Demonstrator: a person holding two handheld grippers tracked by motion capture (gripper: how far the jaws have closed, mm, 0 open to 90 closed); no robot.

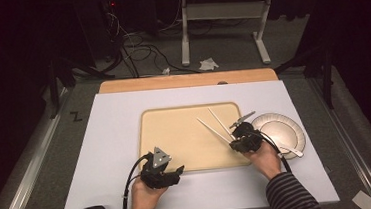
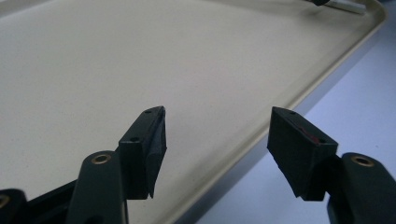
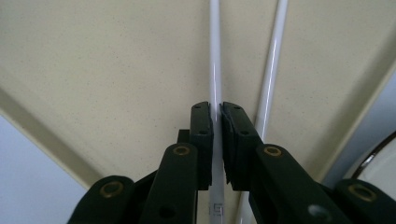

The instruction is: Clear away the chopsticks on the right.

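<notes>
Two white chopsticks (image 1: pixel 214 126) lie in a narrow V on the beige tray (image 1: pixel 176 135), near its right side. My right gripper (image 1: pixel 234 141) is at their near ends, by the tray's right front corner. In the right gripper view this gripper (image 3: pixel 216 112) is shut on the left chopstick (image 3: pixel 215 60). The other chopstick (image 3: pixel 272 70) runs free just right of the jaws. My left gripper (image 1: pixel 180 171) is held low over the tray's front edge. In the left gripper view it (image 2: pixel 217 135) stands open with nothing between its jaws.
A round white plate (image 1: pixel 280 133) sits just right of the tray, with a white spoon (image 1: pixel 291 151) at its near rim. Tray and plate rest on a white board (image 1: pixel 111 140) on the table. The tray's raised rim (image 2: pixel 289 100) runs under my left jaws.
</notes>
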